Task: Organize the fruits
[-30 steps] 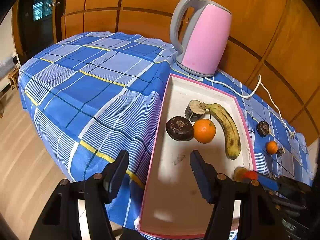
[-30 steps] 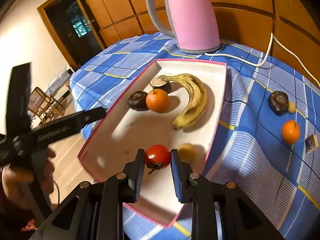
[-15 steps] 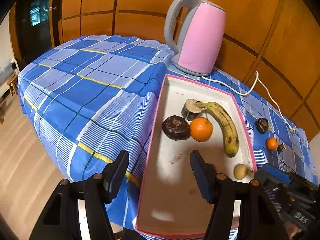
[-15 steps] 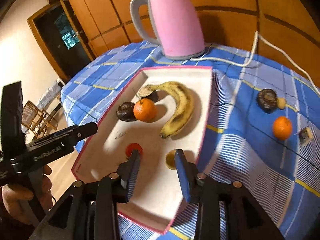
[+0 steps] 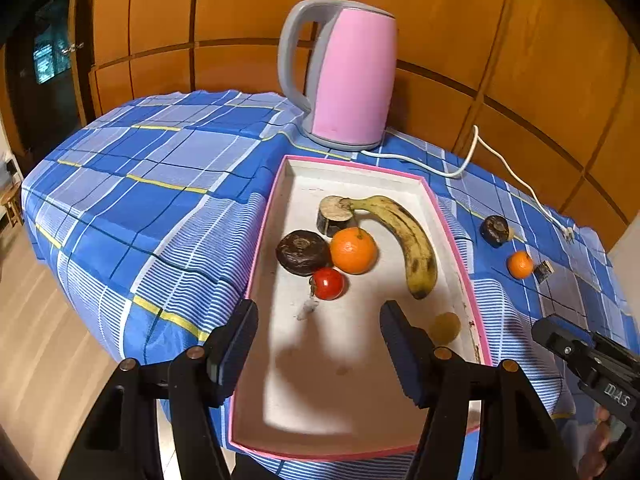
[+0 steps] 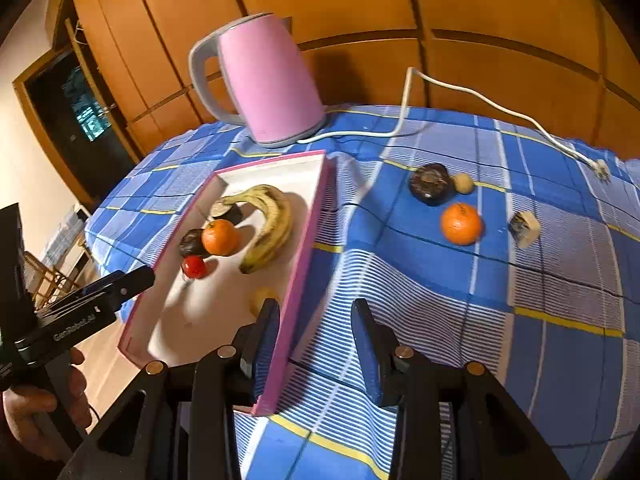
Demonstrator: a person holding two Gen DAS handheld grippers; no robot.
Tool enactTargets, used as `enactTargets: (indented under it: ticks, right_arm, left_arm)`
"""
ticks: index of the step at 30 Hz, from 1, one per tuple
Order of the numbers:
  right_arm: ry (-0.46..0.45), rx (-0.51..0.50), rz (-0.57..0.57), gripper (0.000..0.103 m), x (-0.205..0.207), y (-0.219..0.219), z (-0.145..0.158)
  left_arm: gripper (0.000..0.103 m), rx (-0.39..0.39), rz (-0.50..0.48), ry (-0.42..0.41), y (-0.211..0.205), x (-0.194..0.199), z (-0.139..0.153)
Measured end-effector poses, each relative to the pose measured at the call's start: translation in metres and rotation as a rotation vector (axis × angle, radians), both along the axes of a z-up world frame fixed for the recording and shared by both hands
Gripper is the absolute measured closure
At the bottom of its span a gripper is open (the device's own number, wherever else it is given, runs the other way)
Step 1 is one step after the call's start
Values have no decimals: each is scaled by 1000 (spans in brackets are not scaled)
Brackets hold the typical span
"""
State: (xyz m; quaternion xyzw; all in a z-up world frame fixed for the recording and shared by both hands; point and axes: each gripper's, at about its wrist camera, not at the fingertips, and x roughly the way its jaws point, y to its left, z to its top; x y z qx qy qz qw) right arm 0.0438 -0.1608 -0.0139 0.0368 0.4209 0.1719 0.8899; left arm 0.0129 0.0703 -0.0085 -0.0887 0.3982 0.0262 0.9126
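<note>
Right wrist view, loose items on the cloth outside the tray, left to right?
dark round fruit → small pale fruit touching it → orange → cut chunk → cord plug

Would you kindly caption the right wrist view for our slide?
Open right gripper faces the orange left on the tablecloth beside the tray.
</note>
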Motion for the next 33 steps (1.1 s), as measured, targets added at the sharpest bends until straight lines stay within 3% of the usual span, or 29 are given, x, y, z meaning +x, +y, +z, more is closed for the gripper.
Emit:
enactTargets:
  ticks: [13, 23, 33]
  right_arm:
    - [-28, -30, -76, 63, -5, -17, 4]
    - [1, -57, -159, 63, -3, -44, -6]
    - [29, -51, -273, 63, -6, -81, -17]
  left_arm:
    - [39, 20, -84, 8, -19, -3, -1]
    - [39, 32, -169, 27, -38, -3, -6]
    - [39, -12, -219, 53, -49, -1, -4]
